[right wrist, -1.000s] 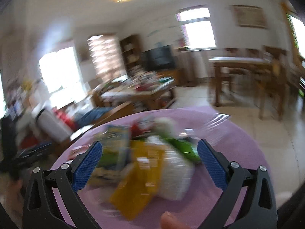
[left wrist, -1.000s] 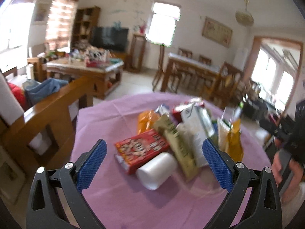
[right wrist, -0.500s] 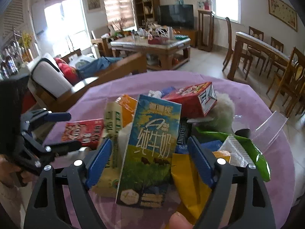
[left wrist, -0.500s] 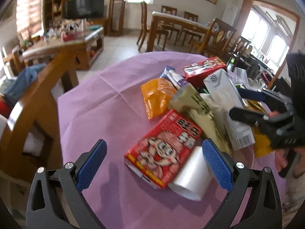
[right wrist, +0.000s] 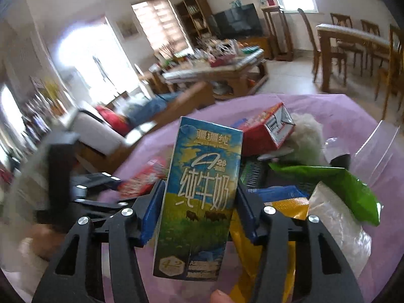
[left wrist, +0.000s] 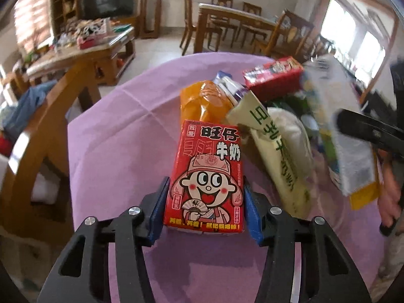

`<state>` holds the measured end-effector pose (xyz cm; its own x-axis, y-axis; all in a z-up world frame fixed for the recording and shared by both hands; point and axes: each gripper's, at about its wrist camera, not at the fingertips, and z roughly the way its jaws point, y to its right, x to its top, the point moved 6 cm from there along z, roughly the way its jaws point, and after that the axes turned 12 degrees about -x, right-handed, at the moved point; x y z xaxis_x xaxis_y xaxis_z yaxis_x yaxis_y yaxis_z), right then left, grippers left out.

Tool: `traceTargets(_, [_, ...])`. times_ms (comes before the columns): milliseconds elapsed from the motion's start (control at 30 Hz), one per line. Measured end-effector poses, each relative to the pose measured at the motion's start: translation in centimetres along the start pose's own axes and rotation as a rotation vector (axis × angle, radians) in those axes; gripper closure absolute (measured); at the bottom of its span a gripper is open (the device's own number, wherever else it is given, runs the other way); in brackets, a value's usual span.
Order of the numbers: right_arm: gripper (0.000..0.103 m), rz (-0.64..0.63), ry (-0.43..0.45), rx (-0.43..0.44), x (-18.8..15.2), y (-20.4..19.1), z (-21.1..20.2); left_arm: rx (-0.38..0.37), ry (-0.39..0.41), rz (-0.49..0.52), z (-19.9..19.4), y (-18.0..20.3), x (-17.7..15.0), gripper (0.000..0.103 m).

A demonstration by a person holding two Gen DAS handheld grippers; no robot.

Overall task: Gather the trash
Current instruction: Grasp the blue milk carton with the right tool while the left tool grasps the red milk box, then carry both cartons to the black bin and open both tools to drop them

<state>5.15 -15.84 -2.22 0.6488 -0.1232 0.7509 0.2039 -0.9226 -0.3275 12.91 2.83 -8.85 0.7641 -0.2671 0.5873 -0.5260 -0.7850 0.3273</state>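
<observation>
A red milk carton (left wrist: 207, 171) with a cartoon face lies on the purple tablecloth (left wrist: 121, 139). It sits between the blue pads of my left gripper (left wrist: 204, 209), whose closing jaws touch both its sides. In the right wrist view a blue and yellow milk carton (right wrist: 202, 189) stands tilted in my right gripper (right wrist: 197, 212). Those jaws are closing too, with the pads against the carton's sides. The right gripper (left wrist: 366, 128) and its carton (left wrist: 335, 126) show blurred at the right of the left wrist view. The left gripper (right wrist: 101, 184) appears at the left of the right wrist view.
A heap of trash fills the table's middle: an orange bag (left wrist: 202, 103), a second red carton (left wrist: 272, 75), a cream pouch (left wrist: 277, 151), a green bag (right wrist: 328, 184), a yellow wrapper (right wrist: 252, 252) and a clear plastic bag (right wrist: 376, 149). A wooden chair (left wrist: 38, 139) stands left of the table.
Both grippers went from wide open to closed around cartons. The left one dropped onto the red carton. The right one moved in on the blue carton, which now tilts up from the heap.
</observation>
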Motion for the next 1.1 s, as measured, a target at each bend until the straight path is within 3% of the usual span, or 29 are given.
traceTargets(233, [0.055,0.078,0.085,0.167,1.1,0.2,-4.7,-0.019,0.125,-0.04,-3.0,1.1,-0.1,0.051])
traceTargets(333, [0.055,0.078,0.11,0.156,1.6,0.8,-5.7,0.0,0.197,-0.04,-5.1,2.5,0.2,0.051])
traceTargets(533, [0.055,0.091,0.18,0.157,2.2,2.9,-8.8,-0.071,0.331,-0.034,-10.4,7.6,0.0,0.051])
traceTargets(633, [0.055,0.071,0.223,0.115,2.6,4.9,-11.0,-0.094,0.363,0.02,-11.9,11.1,-0.8,0.051])
traceTargets(800, [0.055,0.054,0.279,0.026,2.4,8.6,-14.8,-0.152,0.334,0.098,-11.1,17.1,-1.1,0.051])
traceTargets(900, [0.055,0.069,0.31,-0.024,1.3,11.5,-17.5,-0.196,0.308,0.149,-9.1,20.9,-0.1,0.051])
traceTargets(1100, [0.055,0.143,0.379,-0.19,-1.7,19.8,-22.6,-0.355,0.251,0.247,-2.8,31.0,2.4,0.051])
